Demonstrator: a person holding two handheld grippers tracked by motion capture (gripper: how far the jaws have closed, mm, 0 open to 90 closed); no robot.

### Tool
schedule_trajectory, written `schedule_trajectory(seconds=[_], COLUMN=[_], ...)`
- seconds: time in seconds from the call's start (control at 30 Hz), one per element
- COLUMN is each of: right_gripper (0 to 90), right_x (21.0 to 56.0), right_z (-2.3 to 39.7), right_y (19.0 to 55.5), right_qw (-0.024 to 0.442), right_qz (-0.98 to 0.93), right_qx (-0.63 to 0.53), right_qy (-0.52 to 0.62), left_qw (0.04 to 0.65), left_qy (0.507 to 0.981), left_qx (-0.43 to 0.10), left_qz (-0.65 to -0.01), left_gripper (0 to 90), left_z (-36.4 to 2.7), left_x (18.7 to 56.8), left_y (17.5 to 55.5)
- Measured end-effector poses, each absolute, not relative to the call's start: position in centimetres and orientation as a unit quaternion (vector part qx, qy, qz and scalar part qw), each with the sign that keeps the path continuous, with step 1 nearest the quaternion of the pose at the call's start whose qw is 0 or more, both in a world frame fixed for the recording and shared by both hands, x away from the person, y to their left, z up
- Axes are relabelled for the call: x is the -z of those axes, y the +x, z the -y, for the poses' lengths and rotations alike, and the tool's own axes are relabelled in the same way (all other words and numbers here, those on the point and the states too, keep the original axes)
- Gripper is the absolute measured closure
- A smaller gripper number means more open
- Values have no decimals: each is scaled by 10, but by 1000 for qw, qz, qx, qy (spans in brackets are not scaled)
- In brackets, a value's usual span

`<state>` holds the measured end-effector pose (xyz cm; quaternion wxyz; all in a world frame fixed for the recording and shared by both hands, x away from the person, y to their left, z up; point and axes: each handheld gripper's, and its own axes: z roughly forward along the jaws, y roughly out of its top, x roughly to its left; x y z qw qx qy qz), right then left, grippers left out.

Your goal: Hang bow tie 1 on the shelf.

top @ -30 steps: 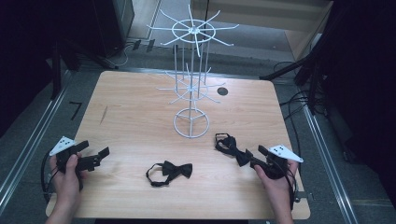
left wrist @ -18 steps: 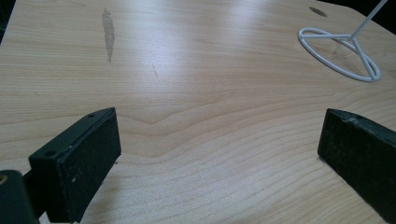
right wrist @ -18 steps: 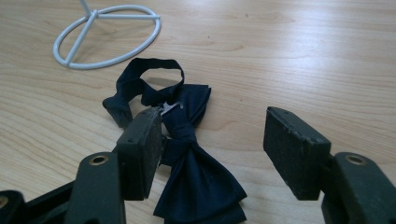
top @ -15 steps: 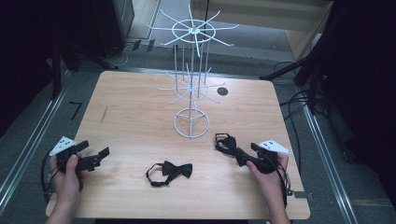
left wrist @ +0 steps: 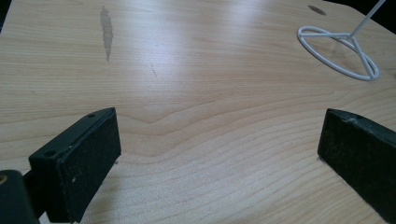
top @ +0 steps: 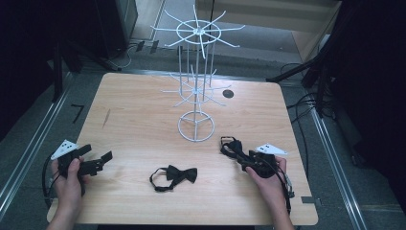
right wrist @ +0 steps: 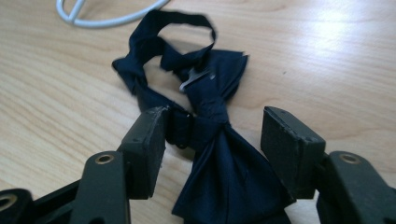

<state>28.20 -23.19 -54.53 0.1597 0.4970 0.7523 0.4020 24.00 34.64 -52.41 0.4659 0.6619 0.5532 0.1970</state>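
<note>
A dark blue bow tie (right wrist: 219, 74) with its strap loop lies on the wooden table (top: 143, 120), right of the white wire rack (top: 195, 86). My right gripper (right wrist: 215, 126) is low over it, its jaws either side of the knot; they have just been closing. The left pad touches the strap and the right pad stands clear. In the high view the right gripper (top: 243, 159) covers that bow tie's (top: 230, 145) near end. A second bow tie (top: 173, 176) lies at the front middle. My left gripper (top: 103, 160) rests open at the front left, with bare wood between its pads (left wrist: 93, 154).
The rack's round base (top: 196, 127) stands mid-table, close behind the right bow tie; the ring (left wrist: 341, 51) shows in the left gripper view too. A dark round hole (top: 228, 93) sits at the back. Cables trail off the table's right side.
My right gripper has slid left and lower onto the right bow tie, so its jaws now straddle the knot. The left gripper and the middle bow tie have stayed put.
</note>
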Motion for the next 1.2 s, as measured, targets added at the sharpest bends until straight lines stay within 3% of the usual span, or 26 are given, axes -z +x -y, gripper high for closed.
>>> schedule_trajectory(seconds=[0.13, 0.23, 0.27, 0.3, 0.33, 0.4, 1.2], right_gripper=[489, 657, 657, 729, 729, 813, 841], right_x=[547, 547, 547, 548, 548, 548, 512], right_z=[230, 232, 232, 233, 233, 235, 230], right_y=[282, 280, 280, 280, 280, 280, 260], right_qw=[165, 168, 168, 169, 169, 158, 210], right_qz=[-759, -749, -749, -743, -743, -738, -702], right_qx=[-395, -395, -395, -398, -398, -405, -471], right_qy=[491, 505, 505, 511, 511, 517, 492], left_qw=[466, 465, 465, 463, 463, 462, 464], left_qy=[663, 664, 664, 665, 665, 666, 667], left_qx=[-196, -196, -196, -195, -195, -195, -196], left_qz=[-553, -553, -553, -552, -552, -552, -549], left_gripper=[0, 0, 0, 0, 0, 0, 0], left_z=[-346, -347, -347, -346, -346, -346, -345], left_x=[524, 524, 524, 524, 524, 524, 524], left_y=[240, 240, 240, 241, 241, 241, 241])
